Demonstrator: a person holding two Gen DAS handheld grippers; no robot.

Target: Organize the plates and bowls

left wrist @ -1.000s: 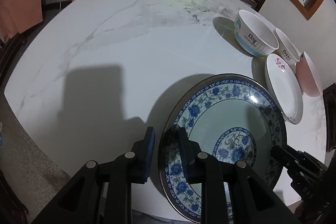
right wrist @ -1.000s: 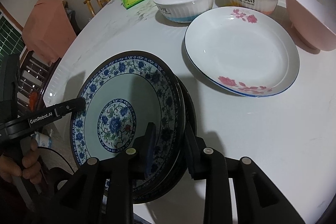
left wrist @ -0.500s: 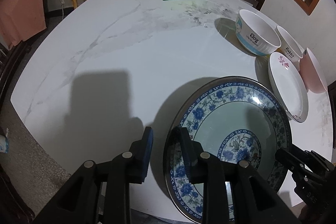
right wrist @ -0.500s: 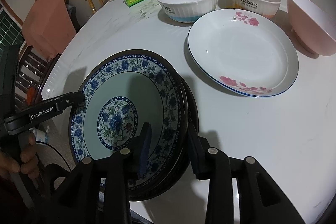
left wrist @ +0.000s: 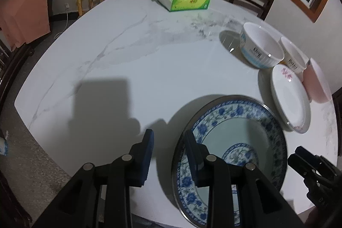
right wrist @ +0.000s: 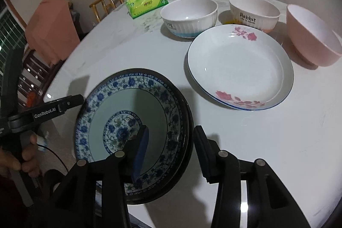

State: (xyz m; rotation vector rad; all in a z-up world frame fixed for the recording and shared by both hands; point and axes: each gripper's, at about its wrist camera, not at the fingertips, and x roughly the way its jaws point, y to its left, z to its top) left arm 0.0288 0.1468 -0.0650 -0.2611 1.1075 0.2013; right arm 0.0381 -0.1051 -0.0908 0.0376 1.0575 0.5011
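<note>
Plates with the blue flower pattern (right wrist: 128,121) lie stacked at the near edge of the surface (left wrist: 128,61), and each gripper straddles one side of the rim: the left gripper (left wrist: 167,143) on the left, the right gripper (right wrist: 171,138) on the right, both with jaws opening and pads no longer pressing. Farther right, equally near the right gripper, lies the empty pink-flower plate (right wrist: 239,69). Behind it stand three empty bowls: the white ribbed bowl (right wrist: 189,16), the Rabbit bowl (right wrist: 254,12) and the pink bowl (right wrist: 312,33).
</note>
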